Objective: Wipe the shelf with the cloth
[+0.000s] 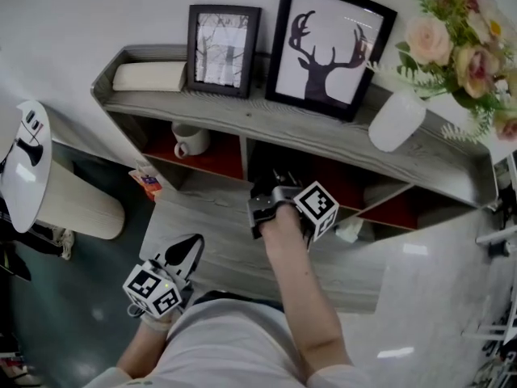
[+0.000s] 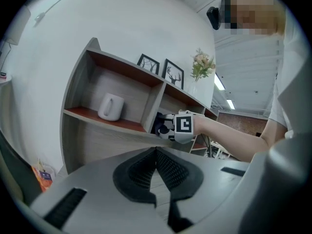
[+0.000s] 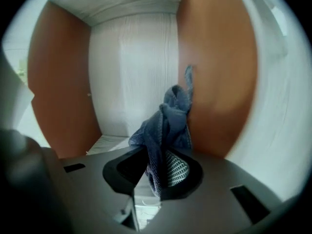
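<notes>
Right gripper (image 3: 157, 179) in grey wooden shelf (image 1: 420, 164) cubby, jaws clenched on blue-grey cloth (image 3: 168, 116), which bunches up past jaw tips. Left gripper (image 2: 156, 155) pinched together, empty.

Atop the shelf (image 1: 242, 111), a small frame (image 1: 222, 51) stands left of a larger frame (image 1: 331, 47) (vase (image 1: 396, 120) further right); below, a mug (image 1: 190, 140) in the left compartment, the right gripper (image 1: 279, 186) with cloth (image 3: 168, 126) in the next.

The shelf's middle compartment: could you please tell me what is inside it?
The right gripper reaches in, its jaws shut on a blue cloth close to the reddish right side wall. Nothing else shows in the right gripper view; the floor is mostly hidden beneath the gripper.
</notes>
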Available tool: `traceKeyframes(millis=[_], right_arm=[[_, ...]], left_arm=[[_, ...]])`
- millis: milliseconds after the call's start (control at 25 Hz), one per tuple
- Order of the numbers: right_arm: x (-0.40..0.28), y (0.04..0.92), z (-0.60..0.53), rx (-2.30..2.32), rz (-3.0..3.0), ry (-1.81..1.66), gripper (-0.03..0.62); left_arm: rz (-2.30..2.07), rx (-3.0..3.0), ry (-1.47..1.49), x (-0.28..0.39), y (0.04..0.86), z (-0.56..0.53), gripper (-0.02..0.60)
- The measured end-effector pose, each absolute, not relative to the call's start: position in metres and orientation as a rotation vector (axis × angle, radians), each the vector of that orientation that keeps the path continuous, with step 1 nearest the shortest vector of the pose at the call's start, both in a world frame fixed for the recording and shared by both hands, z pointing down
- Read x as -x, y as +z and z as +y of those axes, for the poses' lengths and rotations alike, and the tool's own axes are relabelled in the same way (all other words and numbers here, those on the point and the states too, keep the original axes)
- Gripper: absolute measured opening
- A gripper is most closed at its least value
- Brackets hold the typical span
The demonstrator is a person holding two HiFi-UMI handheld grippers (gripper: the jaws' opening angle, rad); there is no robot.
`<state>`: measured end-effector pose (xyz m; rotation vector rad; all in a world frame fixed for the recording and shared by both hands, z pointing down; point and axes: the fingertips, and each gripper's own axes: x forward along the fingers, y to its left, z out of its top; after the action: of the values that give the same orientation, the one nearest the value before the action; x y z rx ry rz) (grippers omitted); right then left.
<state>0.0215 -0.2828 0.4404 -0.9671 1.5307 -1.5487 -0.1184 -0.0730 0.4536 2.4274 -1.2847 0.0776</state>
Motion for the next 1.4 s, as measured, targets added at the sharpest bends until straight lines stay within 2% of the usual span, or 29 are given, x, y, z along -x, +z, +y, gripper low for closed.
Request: traceKeyframes(millis=[480,1000,1400], right_arm=[[-0.070,0.424,-0.196,0.888,1.737,-1.332,0.083],[-0.126,0.428,-0.116,1.414,2.301,-0.749,0.084],[-0.150,0.449,-0.106,1.668,2.426,-0.561,0.084]], left_arm=[[-1.042,-2.552,0.098,0.064,0.450,-0.090,0.015],[-0.805,-2.667,0.110,0.008,0.447,-0.104,0.015],[-0.734,-2.696,0.127,-0.008,0.450,-0.100,0.015]])
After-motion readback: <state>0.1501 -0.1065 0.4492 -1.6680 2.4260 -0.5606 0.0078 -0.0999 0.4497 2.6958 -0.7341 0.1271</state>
